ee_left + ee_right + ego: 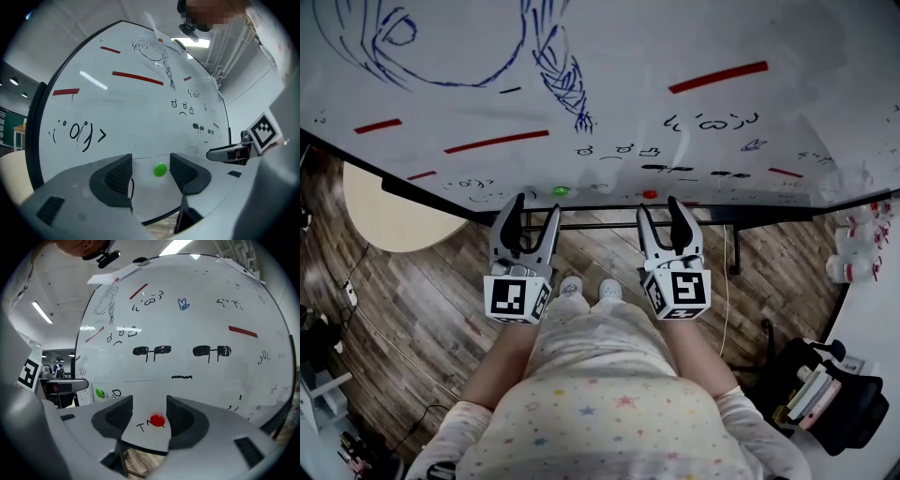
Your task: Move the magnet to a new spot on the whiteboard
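Magnets sit low on the whiteboard, close to its bottom edge: a green magnet on the left and a red magnet on the right, a little apart from each other. The person stands facing the board and holds both tools out in front, side by side and level, with the jaws pointing at the board. The left gripper points at the green magnet, and its jaws are wide apart with nothing in them. In the left gripper view the green magnet shows in the gap between the jaws, nearer the right-hand jaw, and no jaw touches it. The right gripper points at the red magnet with its jaws wide apart and empty too. In the right gripper view the red magnet shows in the gap, next to a small black scribble. The jaw tips are just short of the board. Above the magnets the board has black doodles, red bars and a big blue drawing, with plain white room between them. Below the board's edge is the wooden floor.
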A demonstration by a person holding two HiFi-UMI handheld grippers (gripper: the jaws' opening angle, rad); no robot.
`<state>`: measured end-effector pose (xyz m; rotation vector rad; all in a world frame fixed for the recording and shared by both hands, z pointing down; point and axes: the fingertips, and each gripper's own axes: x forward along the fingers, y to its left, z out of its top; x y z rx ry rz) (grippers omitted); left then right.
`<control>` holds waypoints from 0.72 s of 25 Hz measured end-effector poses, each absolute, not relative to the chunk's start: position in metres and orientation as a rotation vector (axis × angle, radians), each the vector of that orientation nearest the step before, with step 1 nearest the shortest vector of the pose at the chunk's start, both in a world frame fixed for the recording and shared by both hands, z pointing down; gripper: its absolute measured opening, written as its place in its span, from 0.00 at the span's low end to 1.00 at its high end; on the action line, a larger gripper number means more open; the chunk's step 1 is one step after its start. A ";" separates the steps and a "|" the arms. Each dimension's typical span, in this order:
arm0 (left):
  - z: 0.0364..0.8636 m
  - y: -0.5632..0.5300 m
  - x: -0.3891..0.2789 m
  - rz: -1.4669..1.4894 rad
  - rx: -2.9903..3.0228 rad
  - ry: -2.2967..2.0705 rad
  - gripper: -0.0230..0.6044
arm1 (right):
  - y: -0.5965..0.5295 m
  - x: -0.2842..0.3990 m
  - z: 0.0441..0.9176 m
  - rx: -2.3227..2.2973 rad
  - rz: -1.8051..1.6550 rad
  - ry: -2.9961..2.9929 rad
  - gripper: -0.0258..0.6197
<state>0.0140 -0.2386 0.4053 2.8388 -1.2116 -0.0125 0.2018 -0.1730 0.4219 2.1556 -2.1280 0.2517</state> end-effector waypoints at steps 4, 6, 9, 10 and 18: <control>0.411 -0.237 0.017 -0.002 2.845 -1.195 0.41 | -0.174 0.206 0.431 2.173 0.269 -2.102 0.37; 0.413 -0.237 0.018 0.003 2.840 -1.192 0.41 | -0.176 0.207 0.435 2.175 0.273 -2.091 0.37; 0.417 -0.237 0.017 0.010 2.832 -1.191 0.41 | -0.178 0.208 0.440 2.178 0.278 -2.078 0.37; 0.419 -0.237 0.017 0.013 2.831 -1.193 0.41 | -0.178 0.208 0.442 2.179 0.278 -2.074 0.37; 0.426 -0.236 0.014 0.029 2.816 -1.207 0.40 | -0.184 0.210 0.452 2.196 0.253 -2.030 0.34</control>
